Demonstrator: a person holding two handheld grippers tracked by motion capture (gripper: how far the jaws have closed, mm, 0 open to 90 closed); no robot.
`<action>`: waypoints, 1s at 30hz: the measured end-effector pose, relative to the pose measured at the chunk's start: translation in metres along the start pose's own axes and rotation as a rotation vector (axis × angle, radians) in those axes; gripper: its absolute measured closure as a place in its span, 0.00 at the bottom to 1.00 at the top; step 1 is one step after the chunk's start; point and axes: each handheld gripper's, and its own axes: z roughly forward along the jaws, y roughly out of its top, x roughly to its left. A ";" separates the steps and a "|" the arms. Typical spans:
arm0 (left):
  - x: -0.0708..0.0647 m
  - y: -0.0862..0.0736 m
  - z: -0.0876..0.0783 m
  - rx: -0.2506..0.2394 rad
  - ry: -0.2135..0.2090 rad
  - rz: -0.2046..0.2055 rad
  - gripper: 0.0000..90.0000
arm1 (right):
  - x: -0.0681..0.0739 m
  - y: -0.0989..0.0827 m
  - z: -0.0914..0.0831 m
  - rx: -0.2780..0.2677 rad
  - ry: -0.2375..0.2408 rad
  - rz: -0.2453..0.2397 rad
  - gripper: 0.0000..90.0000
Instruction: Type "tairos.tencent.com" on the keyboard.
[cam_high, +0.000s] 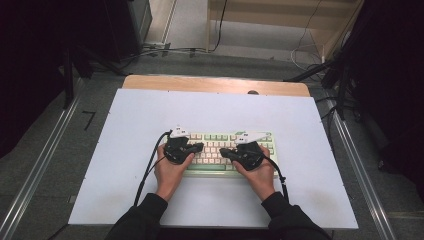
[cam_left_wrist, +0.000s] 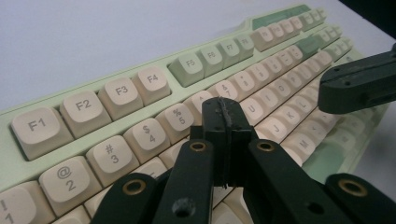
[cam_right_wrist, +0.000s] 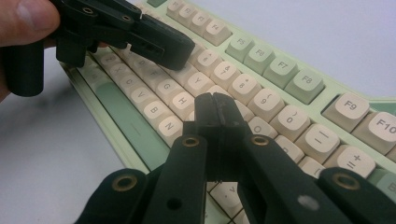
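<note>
A pale green keyboard (cam_high: 220, 137) with cream keys lies on the white table (cam_high: 150, 115) in front of the person. My left gripper (cam_high: 199, 147) hovers over its left half, jaws shut with nothing between them; in the left gripper view its tips (cam_left_wrist: 225, 112) sit just above the keyboard (cam_left_wrist: 149, 88) near the number row. My right gripper (cam_high: 223, 151) is over the right half, also shut and empty, its tips (cam_right_wrist: 215, 105) above the keyboard (cam_right_wrist: 280, 84) near the middle letter rows. Both point inward toward each other. The left gripper's jaw (cam_right_wrist: 154, 39) appears in the right gripper view.
The white table (cam_high: 300, 125) extends wide around the keyboard on all sides. A wooden strip (cam_high: 215, 84) runs along the far edge. Cables and furniture legs stand on the grey floor beyond. Metal rails (cam_high: 40, 165) flank the table.
</note>
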 end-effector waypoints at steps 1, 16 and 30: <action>0.000 0.001 -0.001 -0.002 -0.001 0.003 1.00 | 0.000 0.000 0.000 0.001 -0.001 0.000 0.97; -0.001 0.002 -0.009 -0.027 -0.021 -0.008 1.00 | -0.003 -0.002 -0.005 -0.001 -0.006 0.001 0.97; 0.000 0.000 -0.015 -0.037 -0.026 -0.009 1.00 | -0.006 -0.007 -0.010 0.006 -0.017 0.009 0.97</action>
